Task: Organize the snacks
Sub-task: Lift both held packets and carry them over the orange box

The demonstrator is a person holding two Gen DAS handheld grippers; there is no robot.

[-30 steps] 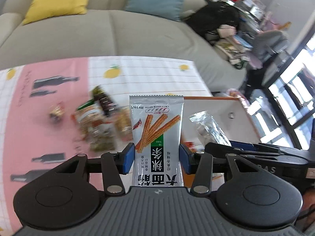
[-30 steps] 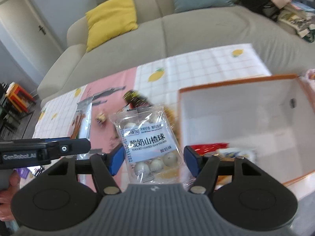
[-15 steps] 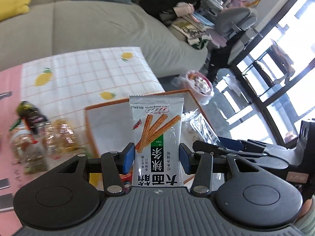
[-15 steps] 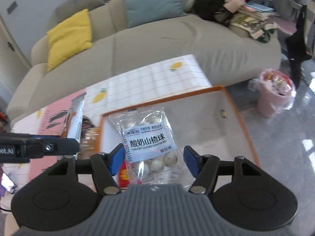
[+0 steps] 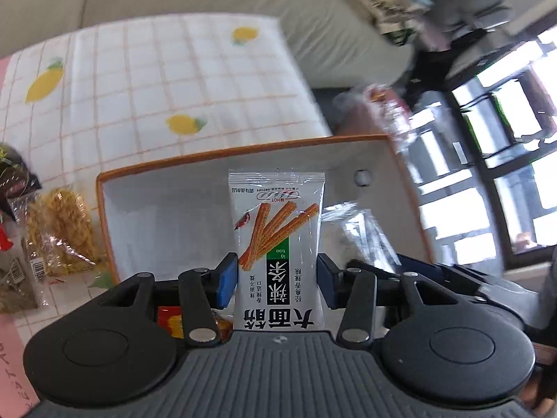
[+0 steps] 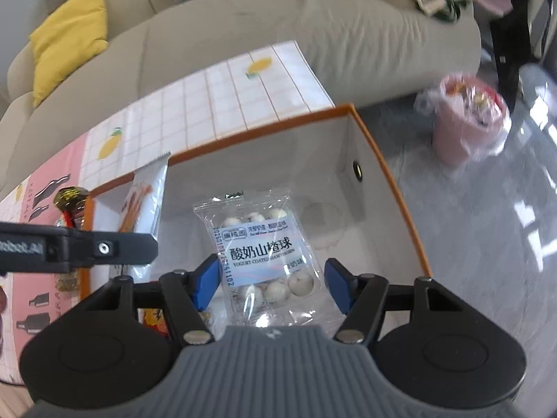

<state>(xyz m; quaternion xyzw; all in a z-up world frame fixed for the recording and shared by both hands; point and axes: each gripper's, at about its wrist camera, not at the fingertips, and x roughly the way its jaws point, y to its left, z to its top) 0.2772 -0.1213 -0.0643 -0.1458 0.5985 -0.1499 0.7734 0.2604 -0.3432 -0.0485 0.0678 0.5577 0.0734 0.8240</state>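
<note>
Spicy-stick packet (image 5: 276,244) upright in the left gripper (image 5: 276,278), pads pinching its sides, over the orange-rimmed box (image 5: 216,160) – right gripper (image 6: 271,282) clamps the hawthorn-ball bag (image 6: 259,247) above the same box, the two grippers side by side. Loose snacks (image 5: 59,230) lie on the lemon-print tablecloth (image 5: 139,80) just left of the box; sofa (image 6: 278,35) behind, pink bin (image 6: 466,118) on the floor
</note>
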